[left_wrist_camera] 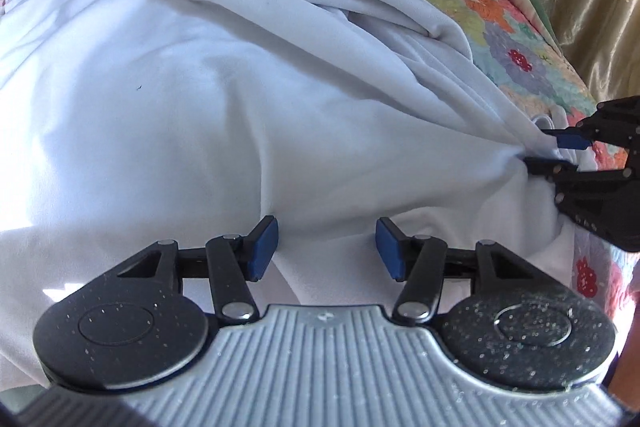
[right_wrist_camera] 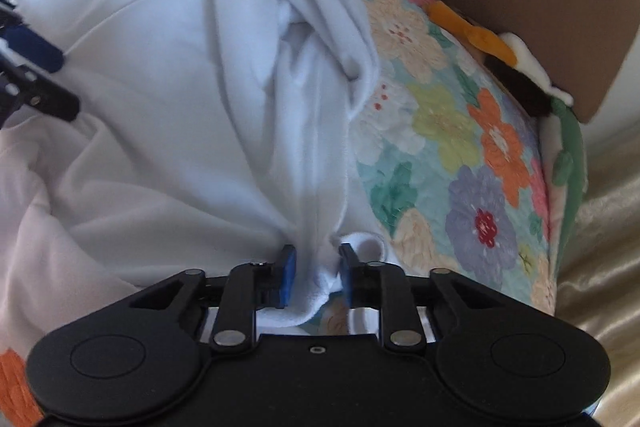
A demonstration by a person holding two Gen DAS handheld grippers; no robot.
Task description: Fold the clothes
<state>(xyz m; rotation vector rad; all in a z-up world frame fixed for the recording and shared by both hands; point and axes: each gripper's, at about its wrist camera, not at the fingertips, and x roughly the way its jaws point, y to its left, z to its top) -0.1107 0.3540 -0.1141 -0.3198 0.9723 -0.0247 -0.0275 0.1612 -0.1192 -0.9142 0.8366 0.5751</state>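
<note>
Left tool (left_wrist_camera: 326, 249): ribbed silver-grey body, two round black speckled discs, black linkage arms with silver rivets, blue rubber pads (left_wrist_camera: 262, 247). Right tool (right_wrist_camera: 316, 277): plain matte black body, same round discs, silver rivets, blue pads (right_wrist_camera: 287, 277).

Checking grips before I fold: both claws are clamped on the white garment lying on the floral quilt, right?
Not quite. Only the right claw is clamped on the white garment; the right wrist view shows fabric bunched between its pads. The left claw is open, its pads apart over the cloth, as the left wrist view shows. The garment does lie on the floral quilt.
</note>
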